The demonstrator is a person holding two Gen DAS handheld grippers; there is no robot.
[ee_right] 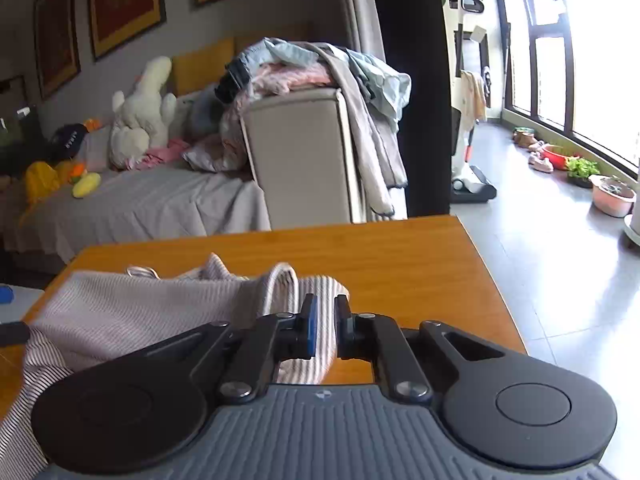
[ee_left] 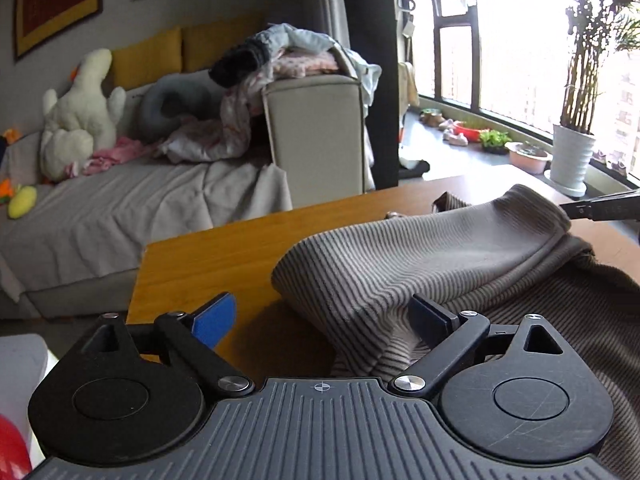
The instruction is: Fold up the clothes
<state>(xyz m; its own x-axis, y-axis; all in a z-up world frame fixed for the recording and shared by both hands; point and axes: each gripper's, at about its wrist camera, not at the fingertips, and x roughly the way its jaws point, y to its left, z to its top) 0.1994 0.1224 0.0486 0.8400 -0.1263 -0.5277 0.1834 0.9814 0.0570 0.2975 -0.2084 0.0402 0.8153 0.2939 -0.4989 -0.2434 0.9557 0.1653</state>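
Wooden tabletop (ee_right: 400, 256): right tool (ee_right: 324, 330) pinches grey ribbed garment (ee_left: 420, 256); left tool (ee_left: 320, 320) spread, so fold may slide.

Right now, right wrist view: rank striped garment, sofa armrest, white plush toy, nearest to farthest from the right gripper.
1. Striped garment: pinched in the right gripper, on the wooden table.
2. Sofa armrest: beyond the table's far edge, centre.
3. White plush toy: farther back on the sofa, left.

Garment (ee_left: 420, 252) grey-beige with fine dark stripes, table (ee_right: 400, 256) orange-brown wood, gripper pad (ee_left: 214, 318) blue, plush toy (ee_left: 80, 112) cream-white, sofa cushions (ee_left: 148, 56) mustard yellow, sofa cover (ee_right: 160, 204) pale grey.
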